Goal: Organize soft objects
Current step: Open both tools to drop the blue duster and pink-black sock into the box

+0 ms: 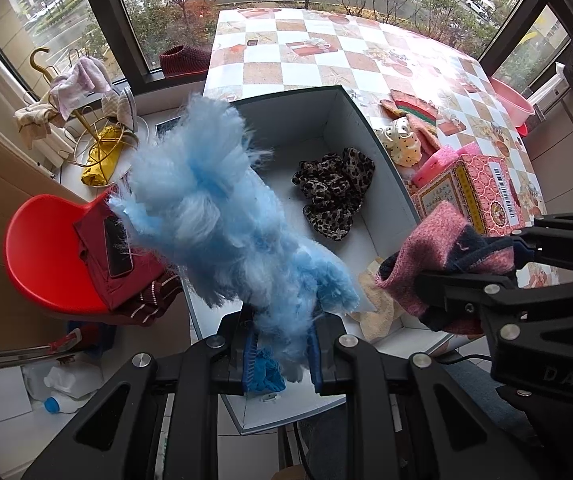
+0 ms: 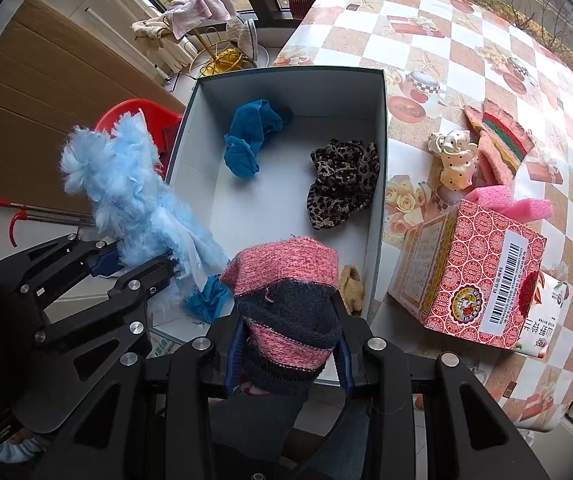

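My left claw (image 1: pixel 282 356) is clamped on a fluffy light-blue duster cloth (image 1: pixel 222 216), which stands up out of the blue pads over the near left edge of the white box (image 2: pixel 380 160). My right claw (image 2: pixel 286 352) grips a pink and navy knitted sock (image 2: pixel 286 292), held above the box's near end.

Inside the box lie a leopard-print scrunchie (image 2: pixel 342 184) by the right wall, a crumpled teal cloth (image 2: pixel 250 140) toward the far left, and a small beige furry piece (image 2: pixel 352 286) in the near right corner.

On the checked table (image 2: pixel 426 12) beside the box sit a cream polka-dot scrunchie (image 2: pixel 454 160), a striped knitted piece (image 2: pixel 502 136), a pink sponge (image 2: pixel 506 200) and a red patterned carton (image 2: pixel 474 276) with a white barcode label; its small printed characters are too fine for me to read. The letters "DAS" show on my right claw's body in the left wrist view.
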Action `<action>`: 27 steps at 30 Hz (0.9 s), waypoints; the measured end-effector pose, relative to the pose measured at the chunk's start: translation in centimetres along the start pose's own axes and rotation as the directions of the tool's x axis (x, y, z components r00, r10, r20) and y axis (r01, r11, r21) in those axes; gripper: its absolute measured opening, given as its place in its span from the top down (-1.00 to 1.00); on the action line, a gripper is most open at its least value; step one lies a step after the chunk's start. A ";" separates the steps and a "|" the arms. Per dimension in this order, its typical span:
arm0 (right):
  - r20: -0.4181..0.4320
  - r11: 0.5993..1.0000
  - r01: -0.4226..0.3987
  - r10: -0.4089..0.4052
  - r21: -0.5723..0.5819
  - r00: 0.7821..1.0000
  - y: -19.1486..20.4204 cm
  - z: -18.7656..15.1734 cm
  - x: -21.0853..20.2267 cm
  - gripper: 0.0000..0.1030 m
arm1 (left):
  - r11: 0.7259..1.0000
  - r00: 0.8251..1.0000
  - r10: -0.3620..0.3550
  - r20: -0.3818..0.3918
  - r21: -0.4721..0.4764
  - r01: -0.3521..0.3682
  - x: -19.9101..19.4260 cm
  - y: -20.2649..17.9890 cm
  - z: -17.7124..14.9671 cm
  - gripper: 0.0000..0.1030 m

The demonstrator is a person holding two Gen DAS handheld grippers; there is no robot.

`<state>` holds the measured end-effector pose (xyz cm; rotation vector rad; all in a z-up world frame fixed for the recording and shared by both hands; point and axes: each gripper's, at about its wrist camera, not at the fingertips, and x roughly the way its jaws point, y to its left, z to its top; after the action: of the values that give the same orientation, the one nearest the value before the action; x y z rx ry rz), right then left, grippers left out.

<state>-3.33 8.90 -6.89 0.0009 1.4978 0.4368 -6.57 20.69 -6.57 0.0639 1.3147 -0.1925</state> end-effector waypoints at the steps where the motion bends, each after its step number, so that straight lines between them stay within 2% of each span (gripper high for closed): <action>1: -0.001 1.000 -0.001 0.001 0.001 1.000 0.0 0.0 0.0 0.25 | 1.000 1.000 0.000 -0.001 0.002 0.000 0.0 0.0 0.0 0.56; 27: 0.001 1.000 -0.002 0.002 0.004 1.000 0.0 0.0 0.0 0.25 | 1.000 1.000 0.010 -0.019 0.009 -0.010 0.5 0.1 0.2 0.56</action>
<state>-3.33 8.87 -6.92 0.0059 1.4974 0.4347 -6.22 20.70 -6.97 0.0796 1.3324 -0.1897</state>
